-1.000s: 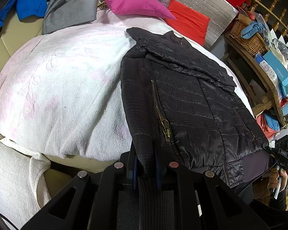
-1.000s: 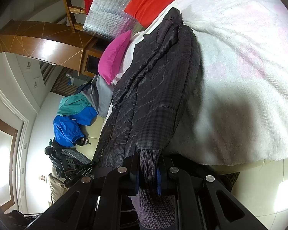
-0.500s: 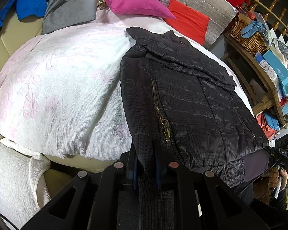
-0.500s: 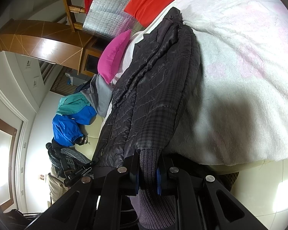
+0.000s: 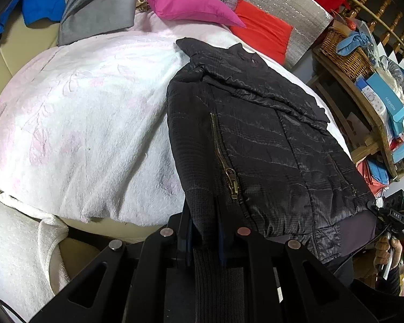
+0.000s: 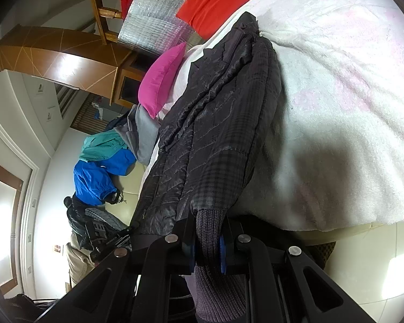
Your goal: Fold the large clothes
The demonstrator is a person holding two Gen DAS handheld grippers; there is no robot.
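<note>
A black quilted jacket (image 5: 261,140) lies lengthwise on the white towel-covered bed (image 5: 80,123), collar at the far end, brass zip showing. My left gripper (image 5: 205,239) is shut on the jacket's ribbed hem at its near left corner. In the right wrist view the same jacket (image 6: 218,123) runs away from me, and my right gripper (image 6: 208,245) is shut on the ribbed knit hem at the other near corner. Both corners hang over the bed's near edge.
A magenta pillow (image 5: 188,2), a red cushion (image 5: 261,35) and a grey garment (image 5: 99,8) lie at the bed's far end, with blue and teal clothes (image 6: 105,167) beyond. A wooden shelf with a wicker basket (image 5: 347,51) stands to the right of the bed.
</note>
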